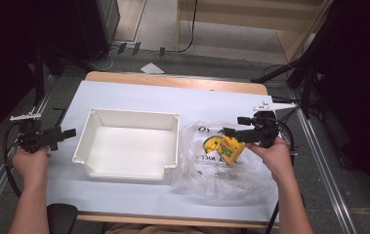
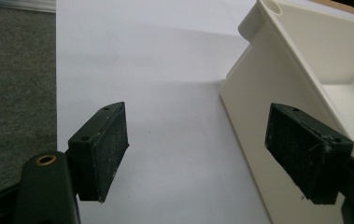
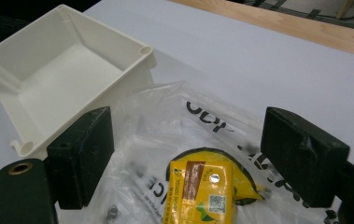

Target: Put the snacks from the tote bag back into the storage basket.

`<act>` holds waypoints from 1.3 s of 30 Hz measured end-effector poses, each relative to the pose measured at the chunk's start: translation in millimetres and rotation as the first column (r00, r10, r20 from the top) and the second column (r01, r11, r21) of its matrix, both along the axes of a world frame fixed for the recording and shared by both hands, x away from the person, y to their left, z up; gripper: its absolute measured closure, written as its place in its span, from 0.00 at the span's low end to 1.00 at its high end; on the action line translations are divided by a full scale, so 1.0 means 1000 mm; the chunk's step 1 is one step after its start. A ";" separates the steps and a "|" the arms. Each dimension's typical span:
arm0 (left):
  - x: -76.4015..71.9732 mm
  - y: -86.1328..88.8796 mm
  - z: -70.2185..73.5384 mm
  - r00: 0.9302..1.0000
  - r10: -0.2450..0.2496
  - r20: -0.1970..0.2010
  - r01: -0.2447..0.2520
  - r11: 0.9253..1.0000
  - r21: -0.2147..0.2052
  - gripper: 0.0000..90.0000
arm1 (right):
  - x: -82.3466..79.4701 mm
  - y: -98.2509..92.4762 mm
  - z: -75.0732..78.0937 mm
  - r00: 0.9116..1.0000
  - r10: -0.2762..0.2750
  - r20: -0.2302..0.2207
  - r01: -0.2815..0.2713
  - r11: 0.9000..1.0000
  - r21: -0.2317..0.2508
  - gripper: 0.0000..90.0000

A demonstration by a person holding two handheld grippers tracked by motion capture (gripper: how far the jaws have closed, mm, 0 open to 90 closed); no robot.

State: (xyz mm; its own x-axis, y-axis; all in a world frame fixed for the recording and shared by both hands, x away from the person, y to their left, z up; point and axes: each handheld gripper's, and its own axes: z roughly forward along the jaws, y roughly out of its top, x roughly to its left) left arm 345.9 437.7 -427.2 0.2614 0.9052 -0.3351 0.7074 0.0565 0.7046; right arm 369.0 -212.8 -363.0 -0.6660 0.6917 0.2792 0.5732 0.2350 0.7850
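high view: white paper-covered table point(image 1: 138, 97), empty white bin point(image 1: 129, 144) near its middle, a crumpled clear plastic bag point(image 1: 221, 168) with black lettering just to the bin's right. on the bag sits a yellow juice carton point(image 1: 230, 148), tilted. right gripper point(image 1: 233, 126) hovers just over the carton, jaws spread wide, nothing clamped. left gripper point(image 1: 70, 132) sits off the bin's left wall, jaws apart and empty, pointing toward the bin. step in hand, as i read it: pick up the carton with the right gripper, likely for the bin. to do it well: bring the jaws down so they straddle the carton across its narrow faces, keep the pads clear of the loose film so the bag isn't pinched along with it, close squarely on the flat sides rather than on a corner, since the carton lies askew and could twist out. lift straight before swinging toward the bin. right gripper view: carton point(image 3: 205, 191) lies between and below the two pads, not touched; its brown label, a small round foil spot and a printed code are legible here, and a dark disc shape sits under the carton, details the high view blurs. the bin's near corner point(image 3: 144, 51) shows beyond the bag point(image 3: 165, 121). left gripper view: bin's outer wall point(image 2: 263, 107) stands close by the right-hand pad, and i cannot tell if they touch; bare paper point(image 2: 156, 93) lies between the pads.
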 end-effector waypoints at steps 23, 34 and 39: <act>0.006 -0.004 0.000 1.000 -0.007 0.002 0.007 1.000 0.002 0.25 | -0.006 0.009 0.002 0.993 -0.003 -0.119 -0.030 0.960 -0.279 0.34; 0.006 -0.005 0.000 1.000 -0.009 0.002 0.009 1.000 0.004 0.25 | -0.002 0.019 -0.007 0.982 -0.027 -0.186 -0.042 0.933 -0.358 0.36; 0.006 -0.004 0.000 1.000 -0.007 0.004 0.007 1.000 0.002 0.25 | 0.000 0.025 -0.013 0.980 -0.012 -0.199 -0.069 0.917 -0.392 0.38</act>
